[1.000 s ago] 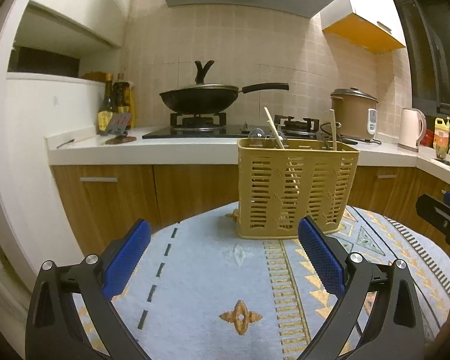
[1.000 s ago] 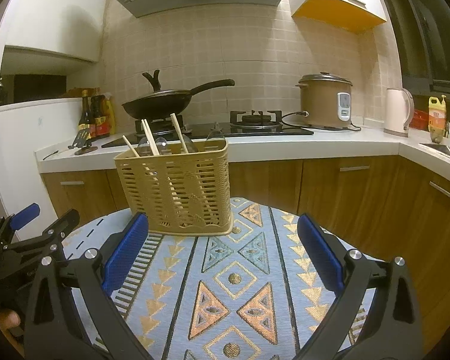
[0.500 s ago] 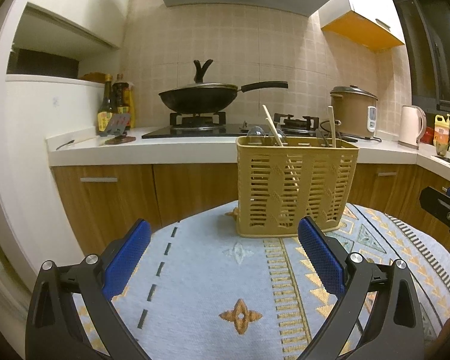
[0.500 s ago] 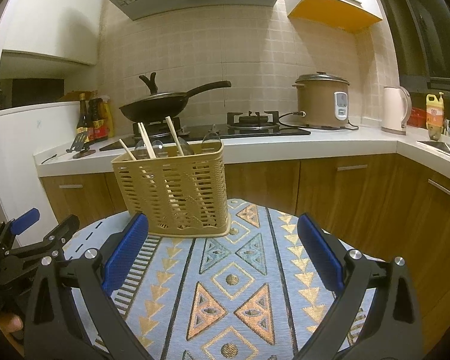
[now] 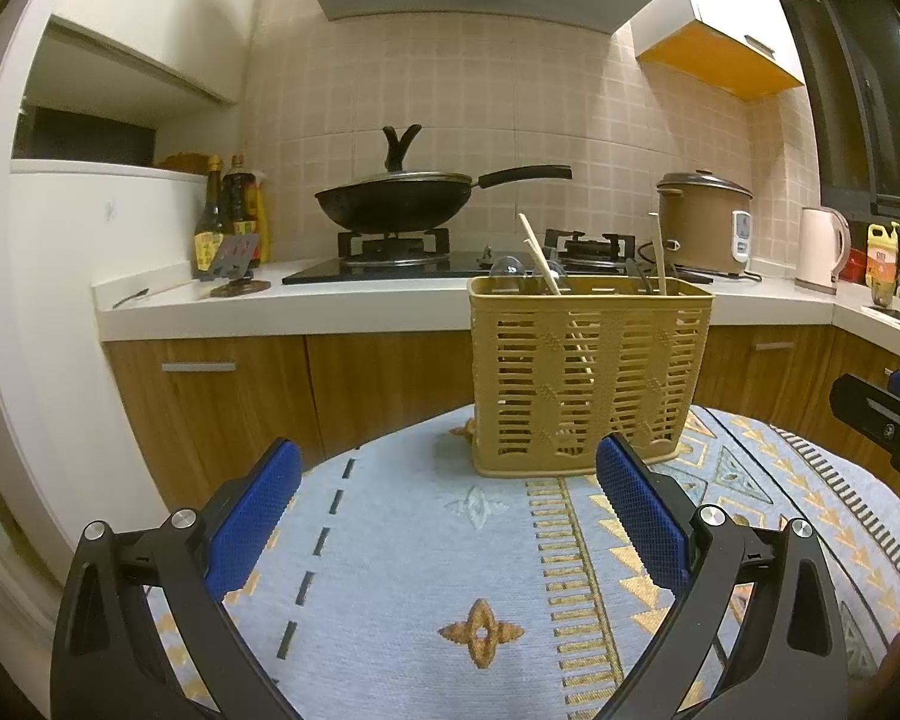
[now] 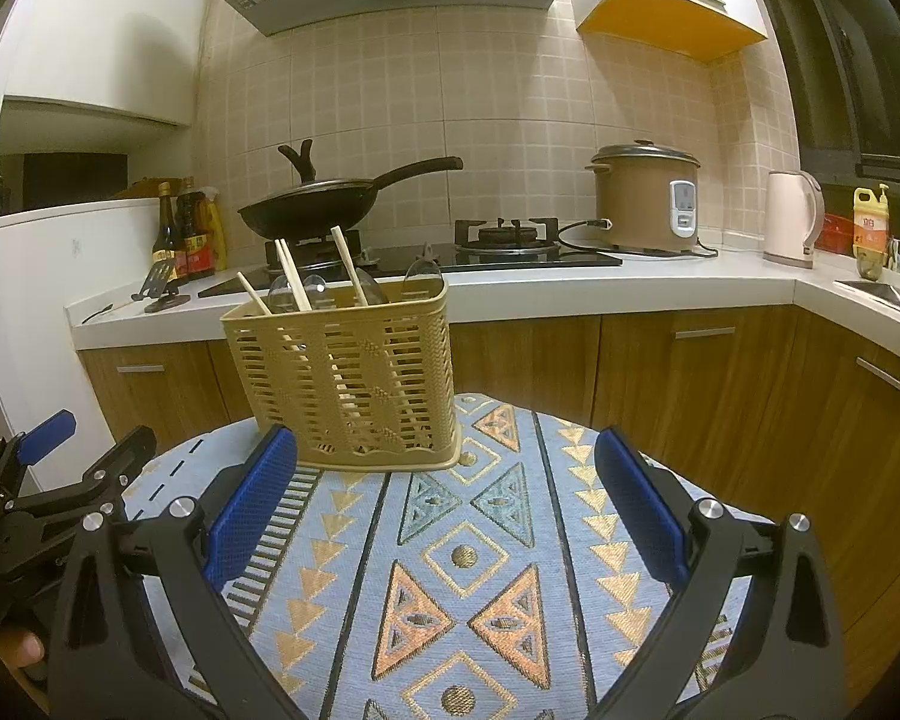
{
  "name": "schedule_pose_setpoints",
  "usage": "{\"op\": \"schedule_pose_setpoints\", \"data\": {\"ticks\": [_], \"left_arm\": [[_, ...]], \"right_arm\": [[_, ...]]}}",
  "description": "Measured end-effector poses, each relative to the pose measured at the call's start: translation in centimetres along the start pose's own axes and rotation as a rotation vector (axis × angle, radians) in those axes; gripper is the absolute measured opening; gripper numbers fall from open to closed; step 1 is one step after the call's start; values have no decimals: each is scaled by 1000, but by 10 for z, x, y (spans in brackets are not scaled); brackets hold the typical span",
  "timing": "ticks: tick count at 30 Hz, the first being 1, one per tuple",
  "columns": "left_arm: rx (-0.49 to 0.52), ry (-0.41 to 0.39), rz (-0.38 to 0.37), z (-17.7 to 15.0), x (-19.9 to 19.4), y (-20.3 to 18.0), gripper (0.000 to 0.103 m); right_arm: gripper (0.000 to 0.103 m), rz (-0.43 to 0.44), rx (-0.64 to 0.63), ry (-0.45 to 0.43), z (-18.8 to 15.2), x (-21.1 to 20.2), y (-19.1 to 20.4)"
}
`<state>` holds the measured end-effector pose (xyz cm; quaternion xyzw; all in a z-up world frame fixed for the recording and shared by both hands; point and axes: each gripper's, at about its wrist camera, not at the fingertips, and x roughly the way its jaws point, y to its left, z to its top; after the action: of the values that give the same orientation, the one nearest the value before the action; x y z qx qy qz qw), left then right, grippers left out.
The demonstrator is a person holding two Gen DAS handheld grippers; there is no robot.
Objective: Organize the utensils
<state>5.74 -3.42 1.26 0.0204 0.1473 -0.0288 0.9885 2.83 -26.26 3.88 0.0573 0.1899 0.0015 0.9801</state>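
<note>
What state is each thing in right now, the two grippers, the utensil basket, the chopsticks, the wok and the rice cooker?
Left gripper: open, holding nothing.
Right gripper: open, holding nothing.
Basket: upright on the patterned cloth, utensils inside.
Chopsticks: leaning in the basket, tips above the rim.
Wok: on the stove burner, lid on.
Rice cooker: lid closed, cord attached.

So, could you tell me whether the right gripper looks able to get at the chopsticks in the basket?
Probably yes: the right gripper is open and empty, and the chopsticks stick up above the basket rim with nothing between.
</note>
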Motion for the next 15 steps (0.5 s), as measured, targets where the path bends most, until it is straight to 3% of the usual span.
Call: {"op": "schedule_pose_setpoints", "data": {"ticks": [15], "left_arm": [[-3,14,-9,0,2,-1,95]], "right_arm": [[95,1,3,1,-1,0,0]]}}
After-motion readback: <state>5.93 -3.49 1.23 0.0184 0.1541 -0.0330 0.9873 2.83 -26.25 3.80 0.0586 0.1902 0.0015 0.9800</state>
